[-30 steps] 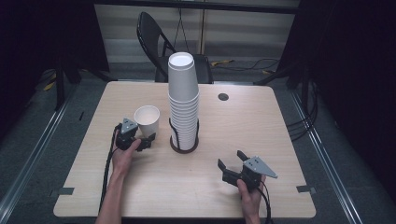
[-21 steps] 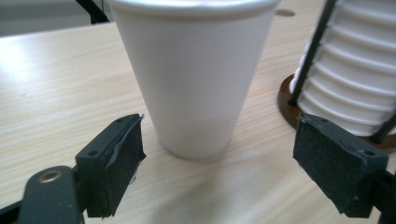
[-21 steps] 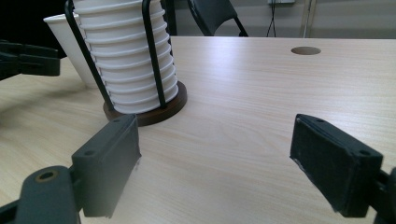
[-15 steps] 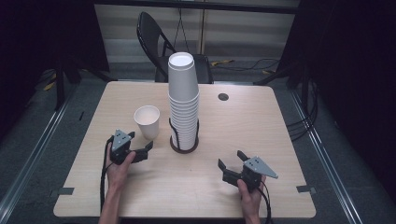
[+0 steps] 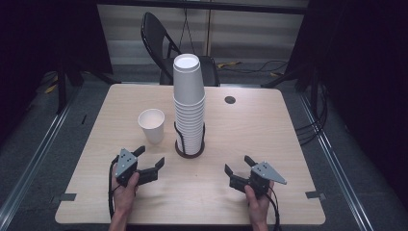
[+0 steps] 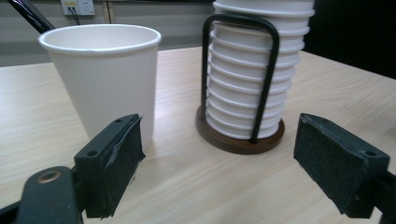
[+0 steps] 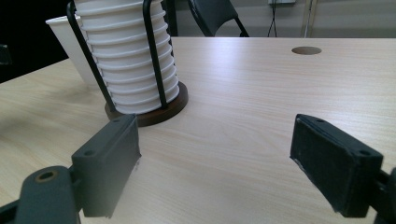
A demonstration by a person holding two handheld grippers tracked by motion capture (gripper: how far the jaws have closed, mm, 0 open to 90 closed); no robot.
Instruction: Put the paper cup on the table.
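While both hands rest near the front edge, a pale wooden table [image 5: 269,139] carries everything. At its centre a tall stack [image 5: 188,103] of white paper cups stands upright in a holder [image 6: 239,135] with a dark round base and black wire loops rising up the sides. A single cup [image 5: 151,126] stands upright just beside the stack at its 9 o'clock, not touching it. A small dark round hole [image 5: 230,100] marks the tabletop at the stack's 2 o'clock. The left gripper [image 5: 148,162], at the stack's 7 o'clock, has its jaws spread wide and empty, pointed toward the single cup and the holder. The right gripper [image 5: 239,166], at 5 o'clock, is likewise wide open, holding nothing.
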